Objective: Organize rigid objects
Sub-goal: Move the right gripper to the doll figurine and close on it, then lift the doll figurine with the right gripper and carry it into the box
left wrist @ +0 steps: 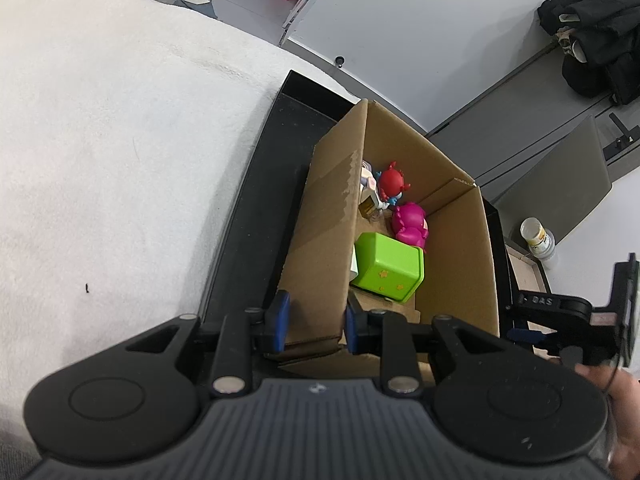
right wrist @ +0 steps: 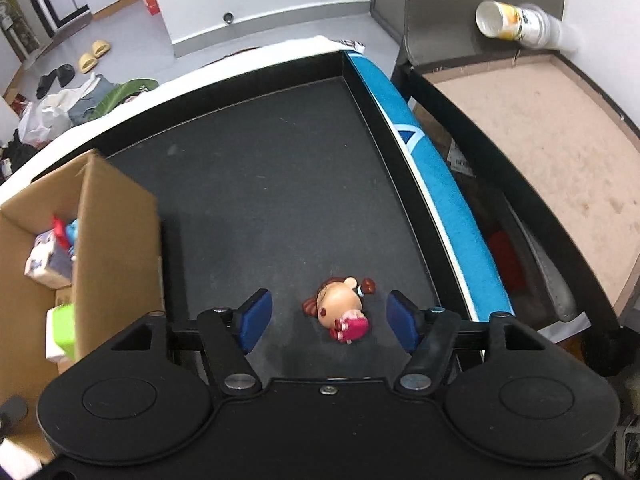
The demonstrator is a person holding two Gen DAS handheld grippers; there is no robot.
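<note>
An open cardboard box [left wrist: 456,240] stands on the black tray [right wrist: 280,184]. Inside it lie a green cube [left wrist: 390,266], a pink toy [left wrist: 410,222] and a red toy [left wrist: 392,180]. My left gripper [left wrist: 316,326] is shut on the box's near left wall, one blue pad on each side. In the right wrist view a small doll figure [right wrist: 340,308] with brown hair and a pink dress lies on the tray. My right gripper [right wrist: 330,320] is open and straddles the doll, with neither pad touching it. The box [right wrist: 116,240] is to its left.
A white blanket [left wrist: 120,140] lies left of the tray. A blue and white strip [right wrist: 440,208] runs along the tray's right rim. Beyond it stands a brown-topped side table [right wrist: 540,140] with a plastic bottle [right wrist: 516,24]. Dark clothes [left wrist: 592,32] lie on the floor.
</note>
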